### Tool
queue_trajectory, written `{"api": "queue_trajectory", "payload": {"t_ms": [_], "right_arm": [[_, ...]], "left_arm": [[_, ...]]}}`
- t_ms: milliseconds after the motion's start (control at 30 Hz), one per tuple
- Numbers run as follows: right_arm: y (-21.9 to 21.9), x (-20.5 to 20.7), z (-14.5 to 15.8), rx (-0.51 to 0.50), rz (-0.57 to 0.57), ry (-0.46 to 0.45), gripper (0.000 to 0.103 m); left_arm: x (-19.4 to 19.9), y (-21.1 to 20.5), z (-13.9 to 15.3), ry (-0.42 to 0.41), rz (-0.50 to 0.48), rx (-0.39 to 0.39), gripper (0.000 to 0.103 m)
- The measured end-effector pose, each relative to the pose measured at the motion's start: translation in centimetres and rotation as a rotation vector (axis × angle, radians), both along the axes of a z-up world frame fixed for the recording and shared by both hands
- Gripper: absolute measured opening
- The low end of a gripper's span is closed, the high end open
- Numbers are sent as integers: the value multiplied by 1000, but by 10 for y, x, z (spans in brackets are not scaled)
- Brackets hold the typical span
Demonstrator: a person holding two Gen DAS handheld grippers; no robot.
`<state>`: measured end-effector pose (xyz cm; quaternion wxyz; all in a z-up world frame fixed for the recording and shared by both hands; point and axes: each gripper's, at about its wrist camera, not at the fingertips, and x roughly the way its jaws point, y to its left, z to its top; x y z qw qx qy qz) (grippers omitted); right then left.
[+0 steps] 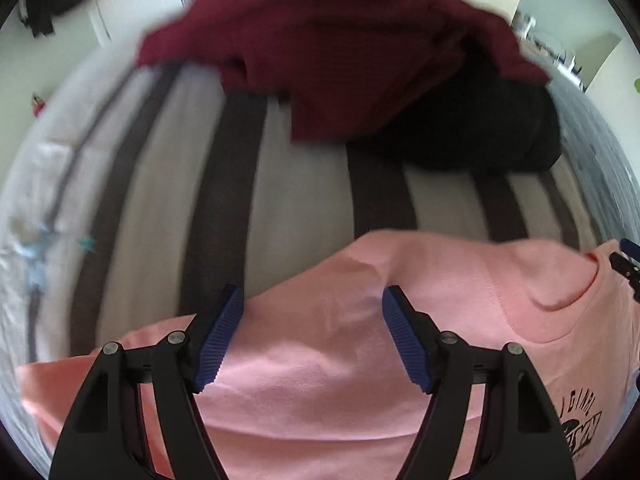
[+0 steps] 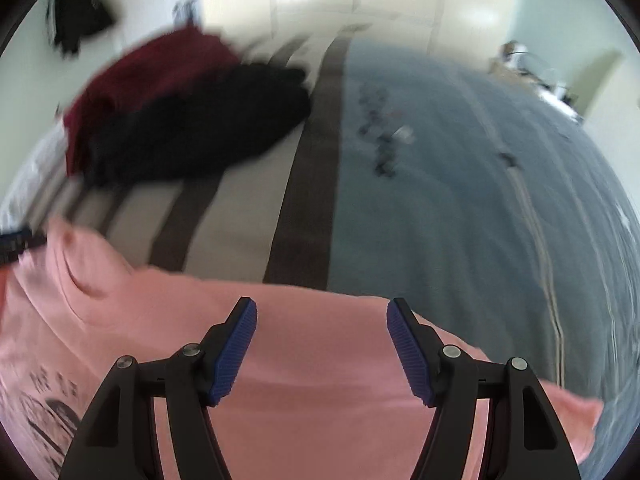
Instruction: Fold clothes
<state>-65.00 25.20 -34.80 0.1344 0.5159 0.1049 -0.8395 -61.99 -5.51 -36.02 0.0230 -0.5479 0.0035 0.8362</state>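
A pink cotton T-shirt with a dark chest print is spread on the near part of the striped grey-and-brown bedcover. The left gripper and right gripper are held wide apart over its shoulders, nothing gripped. If the jaws are closed too deep, bedcover could be pinched along with the shirt; the maroon knitted garment lies far off.

Bare striped bedcover lies open between pink T-shirt and the far heap — maroon garment over black garment. Right side — blue-grey blanket lies unobstructed.
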Motion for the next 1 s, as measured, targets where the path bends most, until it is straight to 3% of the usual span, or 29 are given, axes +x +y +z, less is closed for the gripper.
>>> {"api": "queue_trajectory", "payload": {"t_ms": [133,200,233,267,333,433,500,533,600,667,733,767,900,1000], "right_arm": [[-5,-7,-12,24,19,-12,64],[-4,-15,-18,-4,-5,-61,60],[-3,-18,-17,-15,0,-75,50],[-3,-20,-15,-25,7,-87,43],[-4,-19,-10,-20,20,-88,10],[8,2,20,-56,26,28,9],[27,27,49,-131,-13,149,9],[37,43,61,-146,-22,217,9],[41,72,60,-122,12,239,9],[35,89,33,-58,67,150,10],[28,108,-5,53,151,30,11],[29,118,-12,62,165,29,12],[49,123,-4,-23,103,4,23],[49,124,9,-52,110,-6,27]], "left_arm": [[0,2,-4,-6,-25,6,68],[1,4,-1,-1,-67,16,41],[2,6,3,2,-82,15,33],[4,7,7,4,-96,13,5],[14,6,31,80,-95,61,4],[46,-3,78,254,-70,164,4],[80,-7,98,354,-39,173,4],[91,-5,89,332,-51,155,5],[114,-1,68,275,-81,117,6],[123,9,21,98,-141,42,9],[136,8,8,101,-139,44,10],[137,8,10,109,-128,50,10],[139,5,20,87,-91,73,20],[140,10,37,136,-138,58,22]]}}
